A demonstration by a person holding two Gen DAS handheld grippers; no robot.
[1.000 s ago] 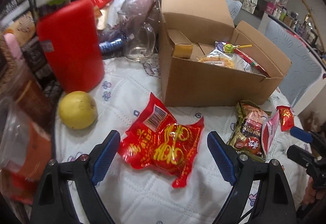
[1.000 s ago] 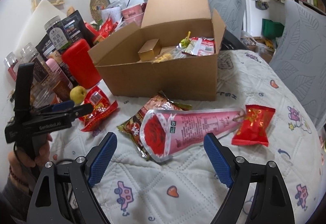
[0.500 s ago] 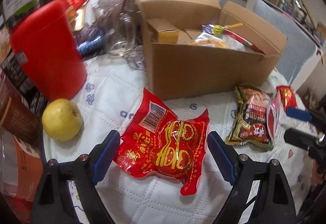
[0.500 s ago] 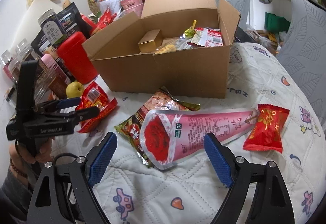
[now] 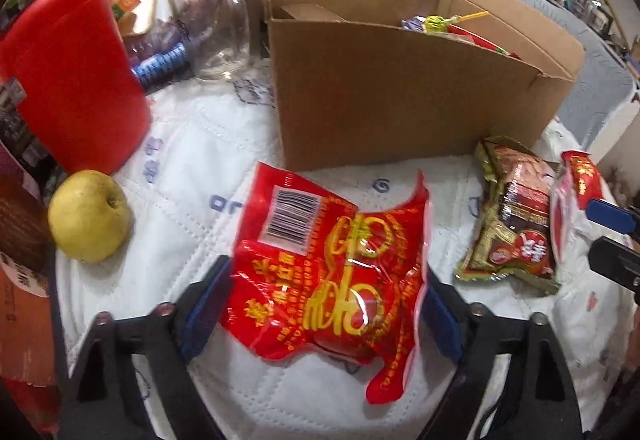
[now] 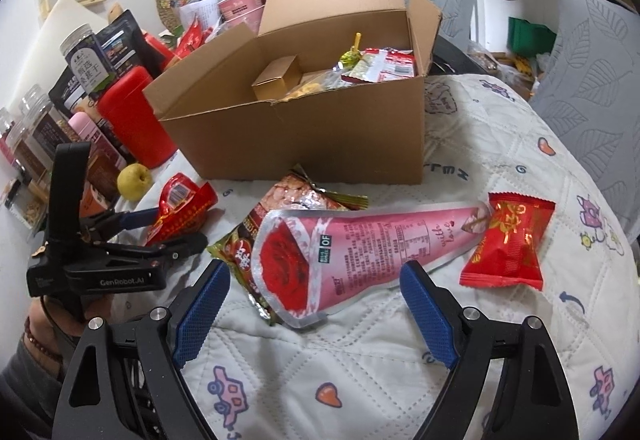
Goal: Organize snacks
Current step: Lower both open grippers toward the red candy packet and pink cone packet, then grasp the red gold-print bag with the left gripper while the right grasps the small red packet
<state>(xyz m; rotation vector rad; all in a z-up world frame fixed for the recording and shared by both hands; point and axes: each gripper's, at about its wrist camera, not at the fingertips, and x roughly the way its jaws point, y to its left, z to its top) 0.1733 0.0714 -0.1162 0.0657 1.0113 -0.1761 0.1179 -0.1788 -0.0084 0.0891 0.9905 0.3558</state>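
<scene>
A red snack packet (image 5: pixel 332 272) with yellow print lies flat on the quilted cloth in front of the open cardboard box (image 5: pixel 400 92). My left gripper (image 5: pixel 322 310) straddles it. Its jaws are closing, with the blue pads at the packet's two side edges but not visibly squeezing it. The right wrist view shows this gripper (image 6: pixel 172 230) low over the same packet (image 6: pixel 182 208). My right gripper (image 6: pixel 316 312) stands open just short of a pink cone-shaped pouch (image 6: pixel 360 252) with a rose print. Nothing is between its fingers. The box (image 6: pixel 312 136) holds several snacks.
A brown-green snack packet (image 6: pixel 296 200) lies partly under the pink pouch, and a small red packet (image 6: pixel 508 244) lies at the pouch's tip. A yellow fruit (image 5: pixel 90 216), a red canister (image 5: pixel 68 72) and a glass jar (image 5: pixel 224 36) crowd the left. Jars and bags stand behind them.
My left gripper has sunk and moved in over the red packet, which now fills the space between the narrowing jaws. The right gripper has stayed put.
</scene>
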